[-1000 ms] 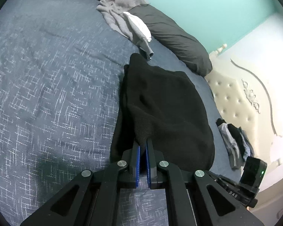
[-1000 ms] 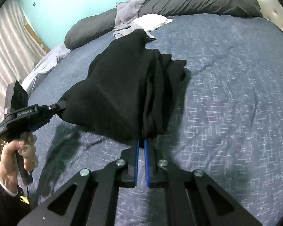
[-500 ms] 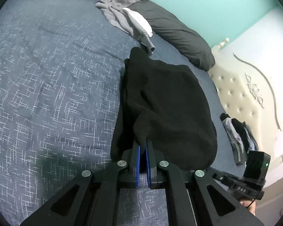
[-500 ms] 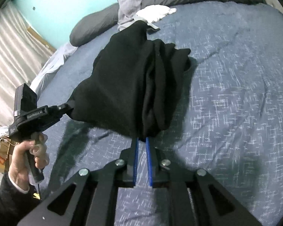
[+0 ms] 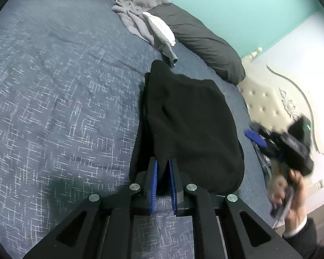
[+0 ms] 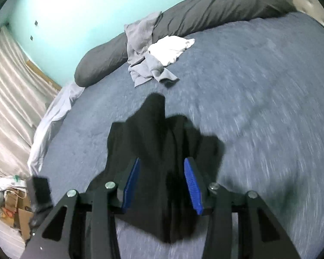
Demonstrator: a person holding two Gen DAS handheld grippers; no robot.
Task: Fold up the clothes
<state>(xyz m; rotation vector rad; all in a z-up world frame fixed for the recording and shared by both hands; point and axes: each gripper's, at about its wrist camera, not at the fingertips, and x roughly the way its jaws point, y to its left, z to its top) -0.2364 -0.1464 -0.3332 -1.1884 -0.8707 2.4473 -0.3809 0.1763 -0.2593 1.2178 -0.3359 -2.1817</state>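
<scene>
Left wrist view: the left gripper (image 5: 163, 164) sits at the bottom centre of the frame, its blue pads (image 5: 153, 181) close together with a fold of the black garment (image 5: 190, 125) between them. The jaws are opening a little, and the cloth is still caught in the narrow gap. The garment lies in a folded heap on the blue bedspread (image 5: 58, 90), running from the gripper up toward the middle of the frame. At the upper centre a grey garment (image 5: 138, 10) and a white cloth (image 5: 161, 27) lie bunched against a dark pillow (image 5: 205, 41). At the right edge the right gripper (image 5: 254, 137) shows blurred, held by a hand (image 5: 289, 194) in a dark sleeve (image 5: 302, 239), in front of a cream tufted headboard (image 5: 261, 101).

Right wrist view: the right gripper (image 6: 163, 168) fills the bottom of the frame, its blue pads (image 6: 130, 185) standing well apart and opening. The black garment (image 6: 159, 133) lies below and between them, but the pads do not press on it; it rests on the bedspread (image 6: 259, 99). Above it, at the upper centre, are the grey garment (image 6: 144, 60) and the white cloth (image 6: 170, 47), against the dark pillow (image 6: 216, 10). At the left edge a pale sheet (image 6: 51, 116) hangs off the bed beside a striped curtain (image 6: 8, 86), with a cluttered pile (image 6: 10, 202) in the lower left corner. The picture is blurred.
</scene>
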